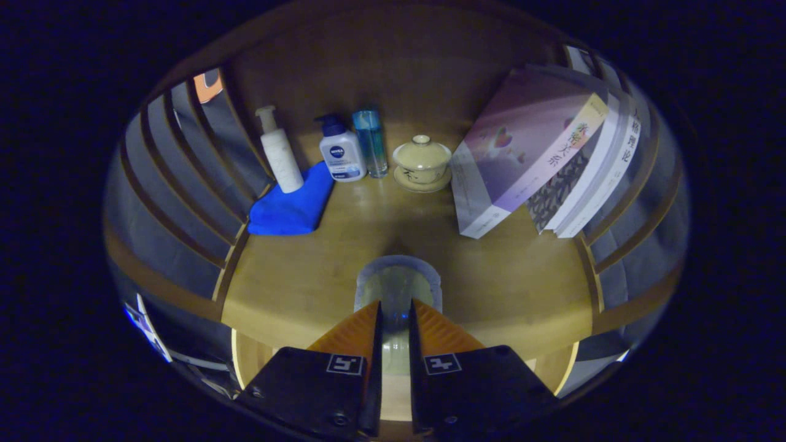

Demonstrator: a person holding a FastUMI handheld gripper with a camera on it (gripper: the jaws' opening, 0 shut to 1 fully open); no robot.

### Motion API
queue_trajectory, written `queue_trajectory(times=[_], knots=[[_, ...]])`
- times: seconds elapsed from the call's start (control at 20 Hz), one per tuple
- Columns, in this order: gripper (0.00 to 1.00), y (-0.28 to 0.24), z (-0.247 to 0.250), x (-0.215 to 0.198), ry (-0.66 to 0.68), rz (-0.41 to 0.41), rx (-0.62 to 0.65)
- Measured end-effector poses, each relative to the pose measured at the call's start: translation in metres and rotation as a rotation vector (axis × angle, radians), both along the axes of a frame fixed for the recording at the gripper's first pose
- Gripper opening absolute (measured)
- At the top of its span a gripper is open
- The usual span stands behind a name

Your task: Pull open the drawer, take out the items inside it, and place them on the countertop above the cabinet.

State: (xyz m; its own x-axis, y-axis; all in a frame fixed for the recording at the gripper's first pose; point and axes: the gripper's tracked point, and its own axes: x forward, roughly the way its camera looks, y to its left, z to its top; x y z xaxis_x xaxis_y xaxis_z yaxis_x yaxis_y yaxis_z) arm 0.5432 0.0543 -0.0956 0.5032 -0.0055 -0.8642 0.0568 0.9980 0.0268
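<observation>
Gripper (394, 319) fingers pinch a pale cup (398, 283) over the countertop (295, 276); books (528, 153) at two o'clock.

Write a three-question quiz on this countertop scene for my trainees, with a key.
1. True or false: the blue cloth lies under the leaning books.
2. What stands between the clear blue bottle and the books? A) a lidded cup on a saucer B) a kettle C) a fruit bowl
3. Fill in: the jaws of the gripper are closed on a pale, translucent ____, with the countertop beyond.
Key: 1 false; 2 A; 3 container.
</observation>
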Motion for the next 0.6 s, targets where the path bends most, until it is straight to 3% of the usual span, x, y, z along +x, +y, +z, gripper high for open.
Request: queue_trajectory(times=[0.45,0.55,0.6], knots=[[0.24,0.007,-0.010,0.011,-0.034,-0.024,0.113],[0.34,0.013,-0.008,0.009,-0.075,-0.019,0.151],[0.50,0.009,-0.007,0.010,-0.099,-0.026,0.131]])
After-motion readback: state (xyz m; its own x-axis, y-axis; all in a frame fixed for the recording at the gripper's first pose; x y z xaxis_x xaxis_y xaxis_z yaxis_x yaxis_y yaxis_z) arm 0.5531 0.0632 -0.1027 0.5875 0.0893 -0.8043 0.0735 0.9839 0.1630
